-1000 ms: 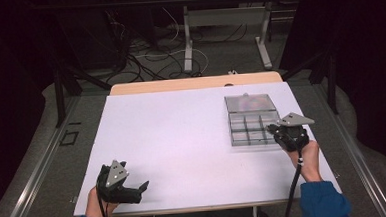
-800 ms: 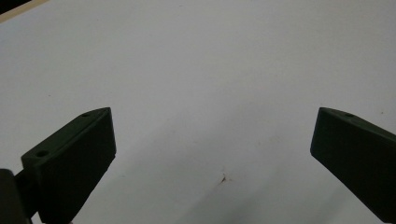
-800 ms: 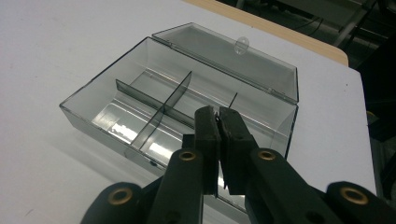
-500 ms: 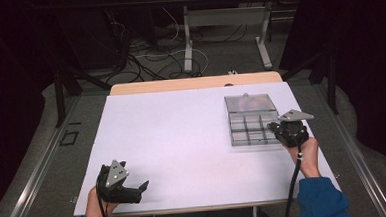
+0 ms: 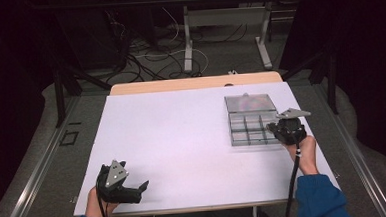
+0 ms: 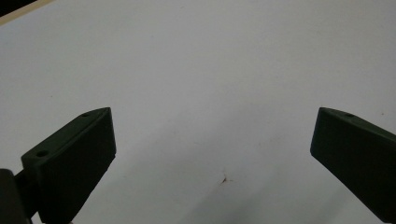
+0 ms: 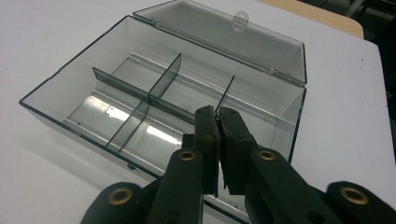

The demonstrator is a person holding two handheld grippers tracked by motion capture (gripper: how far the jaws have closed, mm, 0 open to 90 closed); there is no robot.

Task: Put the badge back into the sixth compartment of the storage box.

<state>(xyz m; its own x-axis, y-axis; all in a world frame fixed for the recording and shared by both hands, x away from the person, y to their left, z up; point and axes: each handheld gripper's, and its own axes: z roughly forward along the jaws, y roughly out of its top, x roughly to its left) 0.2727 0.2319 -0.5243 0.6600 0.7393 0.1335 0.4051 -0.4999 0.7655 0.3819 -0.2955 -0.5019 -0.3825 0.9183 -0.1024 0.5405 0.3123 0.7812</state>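
Now I am working at the open organizer box (image 5: 252, 121) near the table's (image 5: 182, 139) right edge.

From the high view, my right gripper (image 5: 273, 129) is hovering at the box's right near corner while my left gripper (image 5: 141, 185) is resting by the near edge. Its own view is showing jaws spread over bare table. The right gripper view is showing jaws pressed together, holding nothing, above the dividers (image 7: 154, 93); pushing down could be snapping one, I judge.

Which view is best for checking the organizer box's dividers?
The right gripper view: the clear organizer box sits close, lid open, dividers plain, with the shut right gripper over its near compartments. The high view shows the box small, only its grid. The left gripper view faces bare table.
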